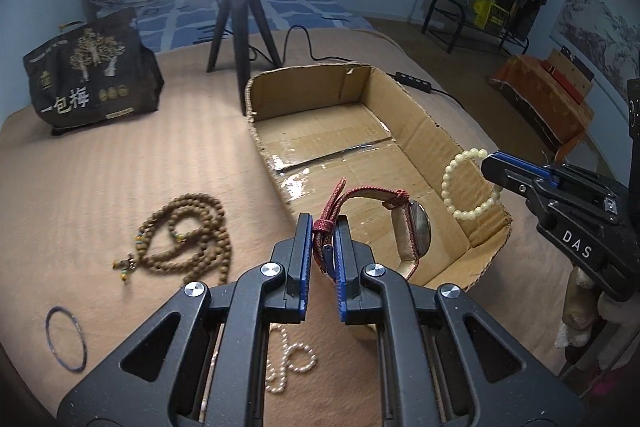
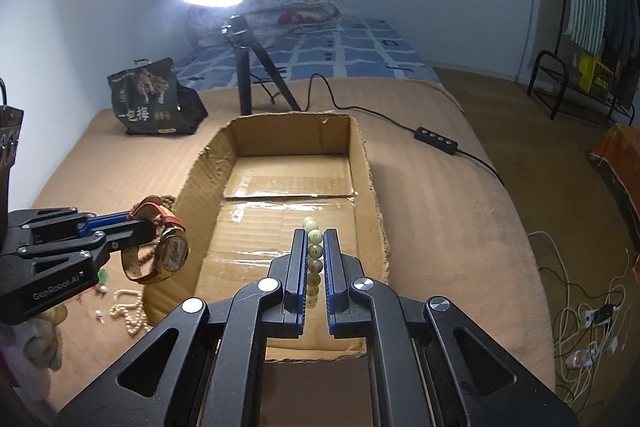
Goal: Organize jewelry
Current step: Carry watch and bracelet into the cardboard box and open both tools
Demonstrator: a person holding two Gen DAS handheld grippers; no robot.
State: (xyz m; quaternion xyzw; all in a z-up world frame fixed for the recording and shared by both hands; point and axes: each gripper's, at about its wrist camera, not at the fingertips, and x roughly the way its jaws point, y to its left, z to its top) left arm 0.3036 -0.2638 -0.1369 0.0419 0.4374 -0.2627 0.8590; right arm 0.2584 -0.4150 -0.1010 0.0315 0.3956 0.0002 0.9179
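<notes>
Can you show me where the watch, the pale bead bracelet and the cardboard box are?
watch (image 1: 420, 231): left wrist view, on its glass face.
pale bead bracelet (image 1: 451, 171): left wrist view, on its left beads.
cardboard box (image 2: 366, 163): right wrist view, on its right wall.

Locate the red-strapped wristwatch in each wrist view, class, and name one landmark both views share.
Left wrist view: red-strapped wristwatch at lower centre, strap pinched in the left claw.
Right wrist view: watch at lower left.
Shared landmark: open brown cardboard box.

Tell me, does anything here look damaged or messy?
The cardboard box looks roughly cut: its rim is ragged and its walls uneven, with glossy tape across the floor. It is empty, while brown prayer beads, a pearl strand and a thin blue ring lie scattered loose on the bed beside it.
</notes>
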